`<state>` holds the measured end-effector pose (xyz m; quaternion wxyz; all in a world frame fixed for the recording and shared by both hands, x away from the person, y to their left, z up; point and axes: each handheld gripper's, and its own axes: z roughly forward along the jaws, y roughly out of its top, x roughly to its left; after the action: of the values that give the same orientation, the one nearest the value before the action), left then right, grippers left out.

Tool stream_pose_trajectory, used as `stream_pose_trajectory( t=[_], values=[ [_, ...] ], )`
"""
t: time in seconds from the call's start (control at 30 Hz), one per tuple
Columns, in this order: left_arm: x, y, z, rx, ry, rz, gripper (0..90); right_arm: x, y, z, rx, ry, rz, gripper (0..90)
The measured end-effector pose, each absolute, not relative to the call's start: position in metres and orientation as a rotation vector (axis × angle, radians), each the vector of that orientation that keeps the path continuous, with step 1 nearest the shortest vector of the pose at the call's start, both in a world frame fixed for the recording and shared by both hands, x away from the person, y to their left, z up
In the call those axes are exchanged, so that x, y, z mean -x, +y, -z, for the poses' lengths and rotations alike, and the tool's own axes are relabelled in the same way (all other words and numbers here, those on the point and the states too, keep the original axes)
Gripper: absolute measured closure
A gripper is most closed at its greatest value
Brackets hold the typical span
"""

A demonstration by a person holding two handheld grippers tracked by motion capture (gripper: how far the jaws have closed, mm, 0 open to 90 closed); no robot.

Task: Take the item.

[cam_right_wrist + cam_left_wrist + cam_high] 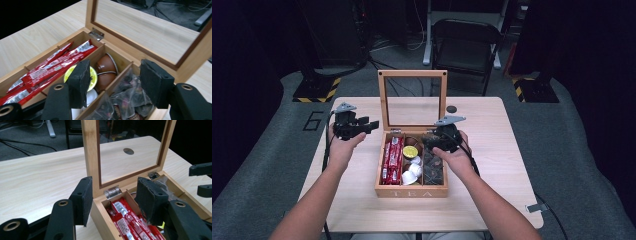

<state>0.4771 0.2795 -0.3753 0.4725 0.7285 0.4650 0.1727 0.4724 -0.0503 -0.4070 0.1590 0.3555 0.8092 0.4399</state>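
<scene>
The wooden box (pixel 412 190) sits mid-table with its glass lid (pixel 413 99) already upright — filled with red sachets (pixel 393 160), capsules (pixel 413 161) and clear tea bags (pixel 433 165); what follows is unclear; the left gripper (pixel 371 125), beside the box, and the right gripper (pixel 428 140), over the tea bags, stand part open, empty; the front reads "TEA".

"TEA" on wooden box (pixel 412 191); floor "6" (pixel 314 120)

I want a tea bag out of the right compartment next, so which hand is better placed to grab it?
The right gripper: it hovers open over the clear tea bags, while the left gripper sits outside the box.
</scene>
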Motion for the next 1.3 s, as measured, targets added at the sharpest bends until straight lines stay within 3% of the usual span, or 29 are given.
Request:
stream_pose_trajectory(
  t=[1.3],
  values=[
    [-0.466, 0.285, 0.375, -1.757, 1.137, -0.423, 45.2, -0.453, -0.004, 0.449, -0.867, 2.489, -1.209, 39.6]
  ],
)
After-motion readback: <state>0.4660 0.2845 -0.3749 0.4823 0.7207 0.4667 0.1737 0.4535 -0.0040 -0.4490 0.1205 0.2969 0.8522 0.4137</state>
